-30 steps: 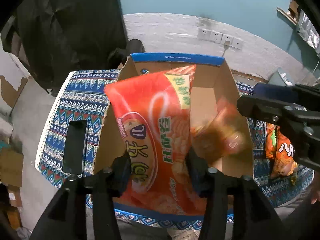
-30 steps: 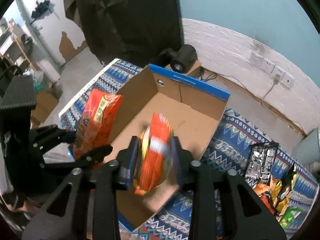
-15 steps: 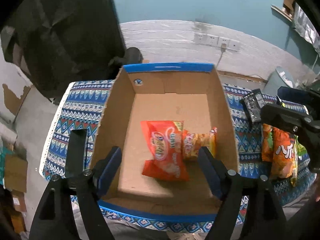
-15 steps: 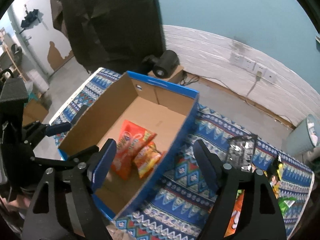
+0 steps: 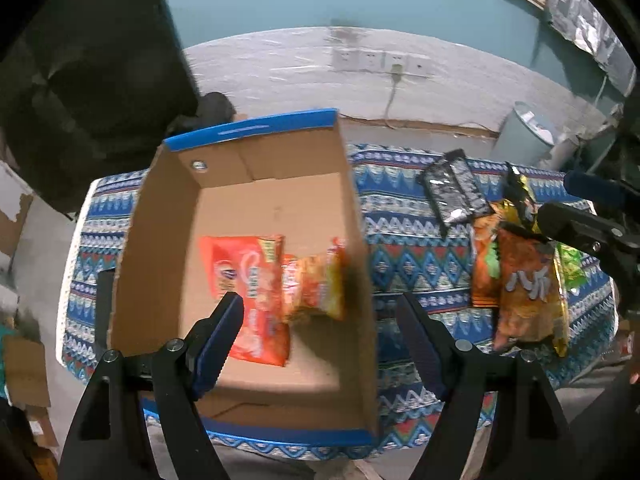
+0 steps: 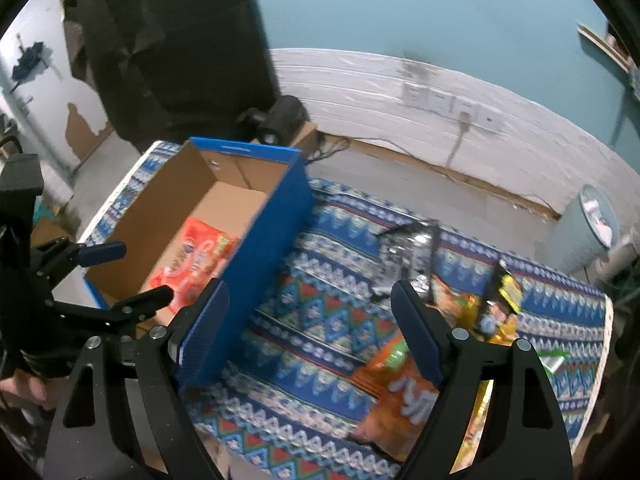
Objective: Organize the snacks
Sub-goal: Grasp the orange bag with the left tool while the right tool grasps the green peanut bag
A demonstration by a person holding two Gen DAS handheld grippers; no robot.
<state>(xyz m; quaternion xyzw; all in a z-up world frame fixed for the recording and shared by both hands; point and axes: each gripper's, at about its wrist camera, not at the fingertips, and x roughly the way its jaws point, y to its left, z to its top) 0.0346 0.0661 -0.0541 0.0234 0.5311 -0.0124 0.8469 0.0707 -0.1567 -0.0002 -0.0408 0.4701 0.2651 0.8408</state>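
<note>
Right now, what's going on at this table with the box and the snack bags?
A person is sorting snacks with a handheld gripper in each hand. Two orange-red snack bags, a large one and a smaller one, lie inside the open cardboard box with blue trim. The left gripper is empty, jaws wide open over the box. The right gripper is also empty, jaws opening above the patterned blue tablecloth, near the loose pile of orange, yellow and black snack bags outside the box.
</note>
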